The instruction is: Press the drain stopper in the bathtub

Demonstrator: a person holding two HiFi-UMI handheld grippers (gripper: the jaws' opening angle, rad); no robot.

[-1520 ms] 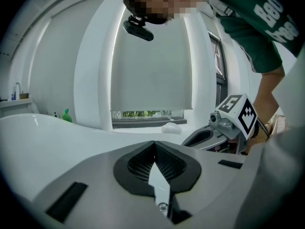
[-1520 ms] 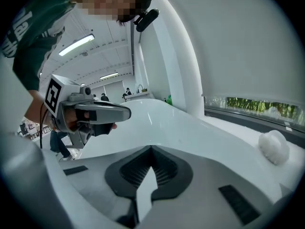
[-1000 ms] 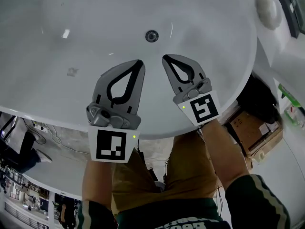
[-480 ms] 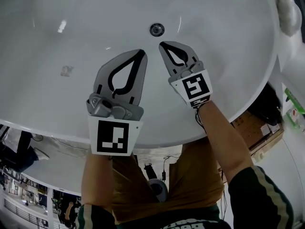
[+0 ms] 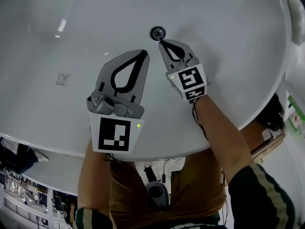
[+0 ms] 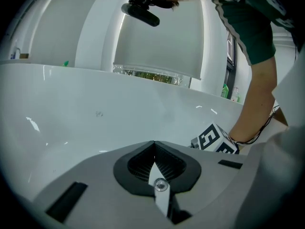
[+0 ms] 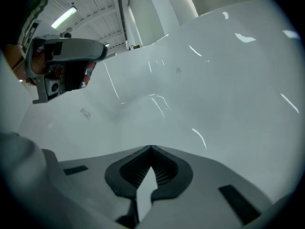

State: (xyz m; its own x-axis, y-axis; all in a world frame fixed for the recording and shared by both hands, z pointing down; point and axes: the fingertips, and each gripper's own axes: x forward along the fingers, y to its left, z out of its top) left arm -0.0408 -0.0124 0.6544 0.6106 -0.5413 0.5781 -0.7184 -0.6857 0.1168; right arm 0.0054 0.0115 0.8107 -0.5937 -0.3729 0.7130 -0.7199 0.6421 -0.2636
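Both grippers closed over the bathtub, the right one's tip just short of the drain stopper.

The fingers (image 7: pixel 209 178) of our right gripper (image 5: pixel 162 43) are pressed together with nothing between them, and so are the fingers (image 6: pixel 95 185) of our left gripper (image 5: pixel 142 53). In the head view the right gripper sits at the upper centre of the frame, its tip just below the drain stopper (image 5: pixel 157 33); we cannot tell whether the two touch. The left gripper lies just to the left of it, slightly lower in the frame, its tip apart from the stopper. The stopper is a small dark round ring in the white bathtub (image 5: pixel 228 42), which fills the upper part of the frame.
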